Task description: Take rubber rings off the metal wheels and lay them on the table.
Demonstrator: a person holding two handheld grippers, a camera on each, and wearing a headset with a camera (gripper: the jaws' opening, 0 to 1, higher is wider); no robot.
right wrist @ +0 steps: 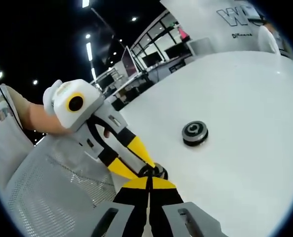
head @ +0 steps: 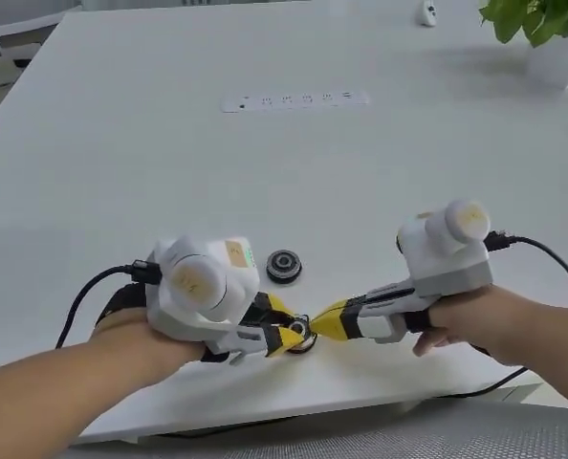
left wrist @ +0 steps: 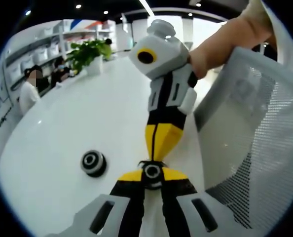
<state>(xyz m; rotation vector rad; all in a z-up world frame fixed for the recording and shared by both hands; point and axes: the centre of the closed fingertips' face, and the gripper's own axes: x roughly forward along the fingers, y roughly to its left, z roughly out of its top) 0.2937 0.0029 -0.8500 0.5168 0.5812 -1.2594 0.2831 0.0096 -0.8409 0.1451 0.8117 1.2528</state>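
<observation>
Two grippers are seen, met tip to tip near the front edge of the tabletop (head: pixel 169 163). The left gripper (head: pixel 286 337) is closed on the first wheel (left wrist: pixel 152 171), which is clamped between its two yellow tips. The right gripper (head: pixel 324 323) is shut to a thin slit, and its tips are pressed against that wheel from the opposite side. Whether a ring is pinched between them cannot be told.

Two wheels are counted. The second wheel (head: pixel 284 265) is laid flat on the tabletop, just beyond the grippers toward the middle and apart from both. A black ring (right wrist: pixel 195 137) is seated around it.

One power strip (head: pixel 295 99) is set toward the far edge, and one plant (head: pixel 537 19) is placed at the far right corner. One mesh chair (left wrist: pixel 250 128) is seen beside the front edge.

A large "W" is made out on the wall (right wrist: pixel 235 15); the smaller writing under it cannot be read.
</observation>
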